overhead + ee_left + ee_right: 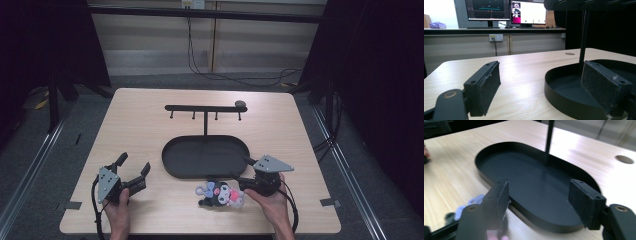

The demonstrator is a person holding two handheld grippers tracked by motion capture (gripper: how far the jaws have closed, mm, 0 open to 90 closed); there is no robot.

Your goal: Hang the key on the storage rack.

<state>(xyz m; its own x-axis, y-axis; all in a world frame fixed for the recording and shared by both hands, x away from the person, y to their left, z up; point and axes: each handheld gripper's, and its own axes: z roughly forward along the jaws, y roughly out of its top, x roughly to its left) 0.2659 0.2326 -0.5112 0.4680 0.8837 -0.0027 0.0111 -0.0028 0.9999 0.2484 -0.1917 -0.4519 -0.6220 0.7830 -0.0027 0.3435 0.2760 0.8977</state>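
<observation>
My right tool hung just above the near rim of the black oval tray, and the plush keychain, a dark-and-pink doll with a pale lilac ring, lay on the bench close below and to the left of it, just off the tray's front edge. In the right gripper view the two pads stood apart with nothing between them but the tray floor; the toy showed as a blur low at the left, outside the jaws. So that tool was released, not grasping anything, though its jaws were narrower than full spread. My left tool rested on the bench well to the left, jaws wide apart and empty, its pads framing bare wood and the tray wall.

I judged the step to be the approach to picking up the keychain, with the hanger rack and its small pegs standing at the back of the tray as the likely goal. The next move called for lowering the right tool and shifting it left over the toy, ideally catching the ring or the body squarely, since the soft doll could slip or tilt.

I could read no brand or label on the toy, tray or tools. The monitors in the left gripper view showed content too small to read.
</observation>
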